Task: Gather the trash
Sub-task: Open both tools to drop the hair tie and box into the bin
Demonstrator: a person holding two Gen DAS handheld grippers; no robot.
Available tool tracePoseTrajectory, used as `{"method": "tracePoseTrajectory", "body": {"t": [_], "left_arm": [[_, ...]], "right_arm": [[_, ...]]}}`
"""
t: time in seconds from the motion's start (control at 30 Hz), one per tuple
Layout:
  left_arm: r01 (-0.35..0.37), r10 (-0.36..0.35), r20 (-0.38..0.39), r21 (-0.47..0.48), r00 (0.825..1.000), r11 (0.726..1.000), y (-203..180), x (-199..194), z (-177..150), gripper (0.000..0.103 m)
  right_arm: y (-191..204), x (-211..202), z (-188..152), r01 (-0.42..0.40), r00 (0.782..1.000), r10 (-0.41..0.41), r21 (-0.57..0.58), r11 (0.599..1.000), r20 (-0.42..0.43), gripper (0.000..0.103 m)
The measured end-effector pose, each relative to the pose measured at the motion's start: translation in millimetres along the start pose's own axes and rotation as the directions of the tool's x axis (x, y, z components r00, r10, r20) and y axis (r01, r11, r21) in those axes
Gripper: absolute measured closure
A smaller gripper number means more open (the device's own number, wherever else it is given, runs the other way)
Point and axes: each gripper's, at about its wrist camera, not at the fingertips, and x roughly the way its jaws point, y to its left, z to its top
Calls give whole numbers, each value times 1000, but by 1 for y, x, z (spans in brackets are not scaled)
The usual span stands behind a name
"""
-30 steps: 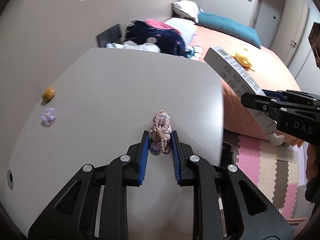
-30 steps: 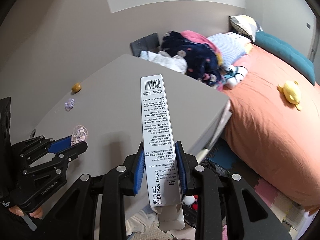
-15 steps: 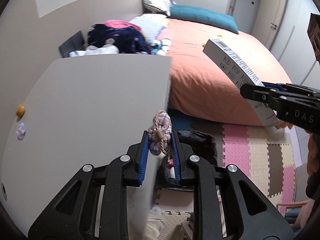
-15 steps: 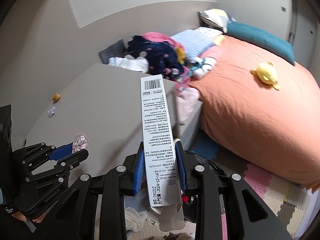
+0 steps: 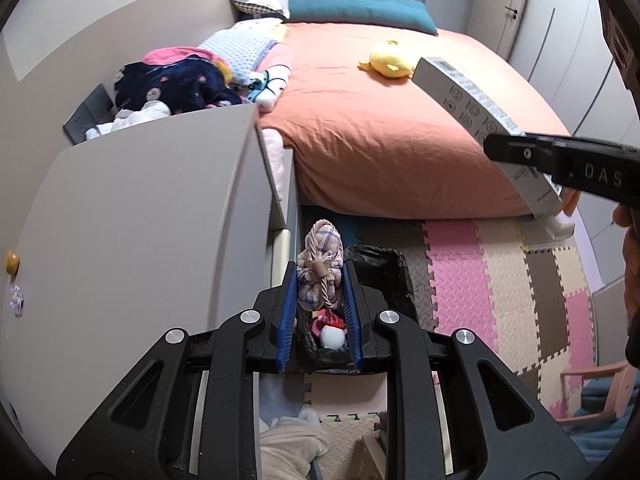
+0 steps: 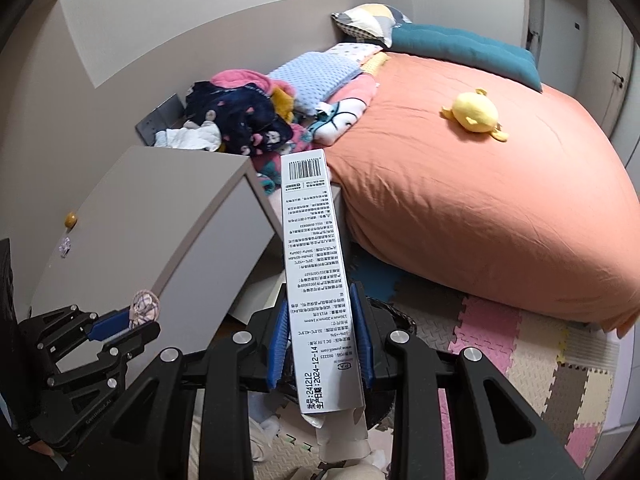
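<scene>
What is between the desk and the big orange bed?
In the left wrist view, a black-lined trash bin stands on the floor between the grey desk and the orange bed, just beneath the plaid bundle in the left tongs.

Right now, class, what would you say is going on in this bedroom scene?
A person is collecting trash with a handheld gripper in each hand. The left gripper, jaws shut, holds a plaid cloth pouch above a black-lined trash bin on the floor beside a grey desk. The right gripper holds a long white carton, also clear of the desk and near the bin. Neither item has been dropped in yet. A small orange object and a purple scrap lie on the desk.
</scene>
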Motion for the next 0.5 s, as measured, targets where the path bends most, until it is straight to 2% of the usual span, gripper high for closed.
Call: {"method": "tracePoseTrajectory", "body": {"t": [0.43, 0.5], "left_arm": [[15, -14, -28, 43, 1000, 999, -17, 16, 11, 81], [17, -16, -36, 45, 999, 999, -18, 19, 11, 79]], "right_arm": [[-24, 8, 1, 4, 1000, -4, 38, 999, -7, 72], [-26, 8, 0, 5, 1000, -4, 40, 999, -11, 72]]}}
